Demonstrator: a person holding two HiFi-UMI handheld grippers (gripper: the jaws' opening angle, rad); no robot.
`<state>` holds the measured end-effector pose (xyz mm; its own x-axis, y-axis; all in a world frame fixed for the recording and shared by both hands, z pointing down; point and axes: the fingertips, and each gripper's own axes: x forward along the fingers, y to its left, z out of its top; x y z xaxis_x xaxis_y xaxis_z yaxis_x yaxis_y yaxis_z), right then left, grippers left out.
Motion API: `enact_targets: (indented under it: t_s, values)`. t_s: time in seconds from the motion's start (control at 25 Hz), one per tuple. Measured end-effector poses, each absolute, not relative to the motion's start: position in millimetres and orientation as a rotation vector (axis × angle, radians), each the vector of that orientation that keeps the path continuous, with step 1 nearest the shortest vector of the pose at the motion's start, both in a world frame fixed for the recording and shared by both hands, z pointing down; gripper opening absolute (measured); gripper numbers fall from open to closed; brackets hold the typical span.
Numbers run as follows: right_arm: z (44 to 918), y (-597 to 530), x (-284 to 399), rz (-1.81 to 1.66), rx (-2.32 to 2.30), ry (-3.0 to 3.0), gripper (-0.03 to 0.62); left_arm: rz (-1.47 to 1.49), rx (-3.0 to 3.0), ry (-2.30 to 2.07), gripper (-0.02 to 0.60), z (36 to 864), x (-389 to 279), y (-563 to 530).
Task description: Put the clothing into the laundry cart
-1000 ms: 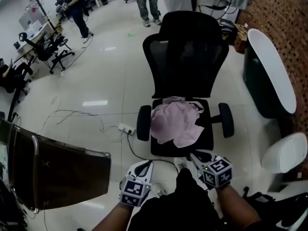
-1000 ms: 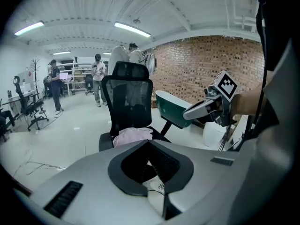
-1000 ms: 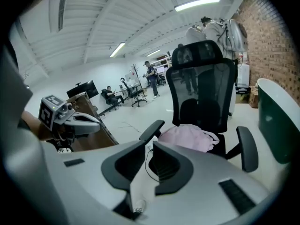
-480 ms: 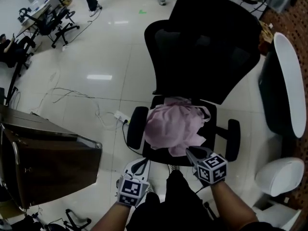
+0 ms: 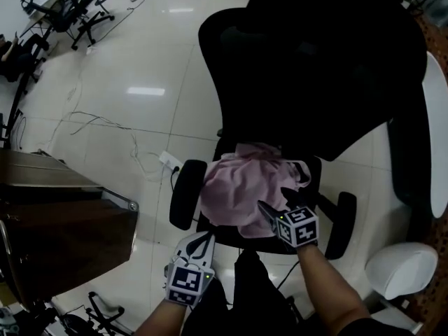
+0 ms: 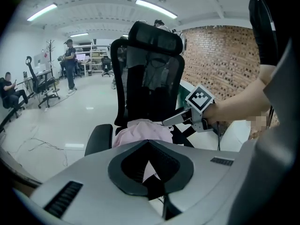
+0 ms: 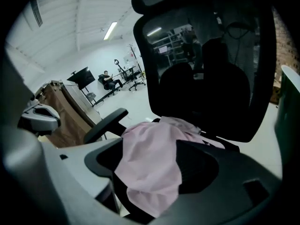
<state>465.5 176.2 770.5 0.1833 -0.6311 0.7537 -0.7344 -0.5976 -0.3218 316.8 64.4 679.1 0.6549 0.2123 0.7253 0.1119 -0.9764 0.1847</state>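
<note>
A crumpled pink garment (image 5: pixel 238 191) lies on the seat of a black office chair (image 5: pixel 308 68). My right gripper (image 5: pixel 274 203) reaches over the seat's front edge and its jaws are opening. In the right gripper view the pink garment (image 7: pixel 150 163) lies between the jaws and the pads do not press on it. My left gripper (image 5: pixel 199 242) hangs lower, short of the seat, shut with nothing in it. In the left gripper view its joined tips (image 6: pixel 149 144) point at the garment (image 6: pixel 140 130) and the right gripper (image 6: pixel 180 120). The brown laundry cart (image 5: pixel 63 222) stands at the left.
A power strip with loose cables (image 5: pixel 168 161) lies on the white floor left of the chair. A dark tub with a white rim (image 5: pixel 434 117) and a white rounded seat (image 5: pixel 399 271) stand at the right. People and office chairs (image 5: pixel 63 16) are far back left.
The view has closed in on the chair. My right gripper moved forward onto the pink garment and its jaws spread apart. The left gripper stayed low and shut.
</note>
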Motion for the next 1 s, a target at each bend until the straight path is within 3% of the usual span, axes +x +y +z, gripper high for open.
enact_targets:
  t_s: [0.28, 0.4, 0.48, 0.92, 1.0]
  values:
    - [847, 144, 492, 1.487, 2.268, -1.343, 0.402, 1.248, 2.693, 0.217, -0.002, 705, 330, 57]
    - [874, 130, 498, 1.546, 2.260, -1.355, 0.479, 1.261, 2.682, 0.203, -0.002, 716, 333, 55]
    - [892, 125, 503, 1.561, 2.245, -1.335, 0.492, 1.271, 2.676, 0.195, -0.002, 724, 333, 53]
    - [977, 115, 496, 1.600, 2.010, -1.263, 0.495, 1.285, 2.648, 0.124, -0.002, 745, 323, 45]
    - [984, 112, 497, 1.594, 2.003, -1.248, 0.452, 1.287, 2.646, 0.117, -0.002, 747, 320, 45]
